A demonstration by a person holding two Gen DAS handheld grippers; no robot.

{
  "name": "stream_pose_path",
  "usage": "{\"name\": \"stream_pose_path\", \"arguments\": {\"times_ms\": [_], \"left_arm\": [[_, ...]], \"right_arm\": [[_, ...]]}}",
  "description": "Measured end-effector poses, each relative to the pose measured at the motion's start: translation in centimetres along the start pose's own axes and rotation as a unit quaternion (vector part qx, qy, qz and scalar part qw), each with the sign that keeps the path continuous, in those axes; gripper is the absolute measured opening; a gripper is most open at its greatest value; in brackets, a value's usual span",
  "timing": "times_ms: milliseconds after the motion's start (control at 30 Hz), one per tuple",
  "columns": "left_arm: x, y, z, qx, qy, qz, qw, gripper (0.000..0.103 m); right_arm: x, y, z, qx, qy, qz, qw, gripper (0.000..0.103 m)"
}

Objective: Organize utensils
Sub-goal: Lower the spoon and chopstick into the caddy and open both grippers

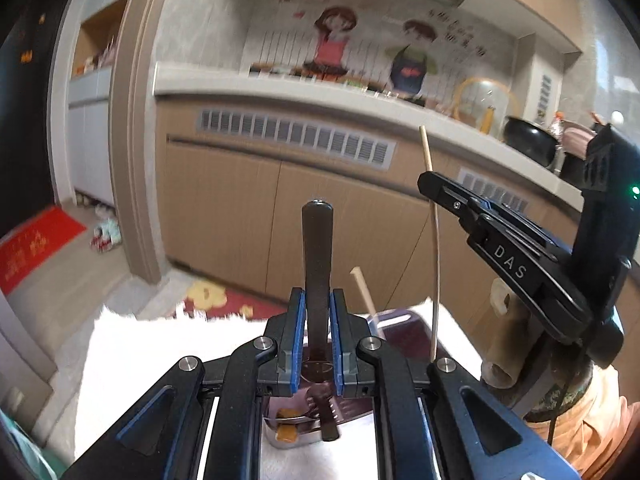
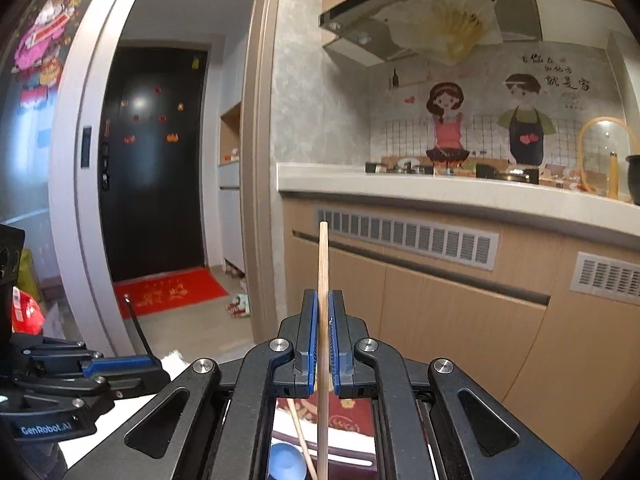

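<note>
Utensils are lifted off the table here, one in each gripper, with the kitchen behind them. Largest in both views is the tan cabinet run (image 1: 248,208) under a pale countertop (image 2: 400,190), with grey vent grilles in its upper panels and a cartoon wall sticker (image 2: 480,120) of two figures above. A range hood (image 2: 420,8) hangs over the stove area, its underside covered by stained paper. To the left, a dark door (image 2: 152,160) stands beyond a red doormat (image 2: 172,290).

Below the grippers lies a white cloth (image 1: 132,352) with a dark maroon tray (image 1: 400,324) on it; a second wooden chopstick (image 1: 368,300) leans up out of the tray area.

The left gripper (image 1: 318,332) has its blue pads squeezed narrowly on a dark-handled utensil (image 1: 317,264), whose handle stands upright above the jaws; its working end is hidden below.

The right gripper (image 2: 323,344) is pinched tight on a wooden chopstick (image 2: 323,264), held upright and passing straight through the pads. From the left wrist view, that same chopstick (image 1: 434,264) rises past the right gripper's (image 1: 440,184) black fingers. A blue spoon (image 2: 286,462) shows beneath the right gripper, beside another pale stick.
</note>
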State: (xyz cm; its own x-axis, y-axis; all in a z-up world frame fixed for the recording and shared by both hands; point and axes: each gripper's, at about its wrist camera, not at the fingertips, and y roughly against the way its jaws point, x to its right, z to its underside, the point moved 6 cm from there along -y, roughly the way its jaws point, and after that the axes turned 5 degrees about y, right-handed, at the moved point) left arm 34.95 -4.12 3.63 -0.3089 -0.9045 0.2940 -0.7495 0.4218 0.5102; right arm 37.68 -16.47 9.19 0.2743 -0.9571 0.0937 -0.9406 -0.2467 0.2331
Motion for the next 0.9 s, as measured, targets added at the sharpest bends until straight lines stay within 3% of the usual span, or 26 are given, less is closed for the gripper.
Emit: {"name": "stream_pose_path", "arguments": {"times_ms": [167, 500, 633, 733, 800, 900], "left_arm": [[-1.2, -2.0, 2.1, -0.028, 0.012, -0.002, 0.9995, 0.01], [-2.2, -3.6, 4.6, -0.073, 0.034, -0.007, 0.9967, 0.012], [-2.3, -2.5, 4.5, -0.067, 0.042, -0.011, 0.9968, 0.022], [-1.9, -0.9, 4.5, -0.057, 0.036, -0.015, 0.9976, 0.026], [-1.6, 0.1, 4.5, -0.052, 0.033, -0.018, 0.9979, 0.034], [-0.7, 1.8, 4.9, -0.047, 0.03, -0.017, 0.9983, 0.039]], "right_arm": [[-0.4, -2.7, 3.6, -0.05, 0.011, -0.004, 0.999, 0.006], [-0.5, -2.3, 10.1, -0.136, 0.003, -0.016, 0.991, 0.006], [-0.6, -1.4, 11.2, -0.163, -0.002, -0.018, 0.986, 0.007], [-0.1, 0.0, 11.4, -0.166, -0.005, -0.008, 0.986, 0.008], [0.3, 1.5, 11.4, -0.165, -0.012, -0.005, 0.986, 0.008], [1.0, 3.7, 11.6, -0.17, -0.022, 0.003, 0.985, 0.014]]}}
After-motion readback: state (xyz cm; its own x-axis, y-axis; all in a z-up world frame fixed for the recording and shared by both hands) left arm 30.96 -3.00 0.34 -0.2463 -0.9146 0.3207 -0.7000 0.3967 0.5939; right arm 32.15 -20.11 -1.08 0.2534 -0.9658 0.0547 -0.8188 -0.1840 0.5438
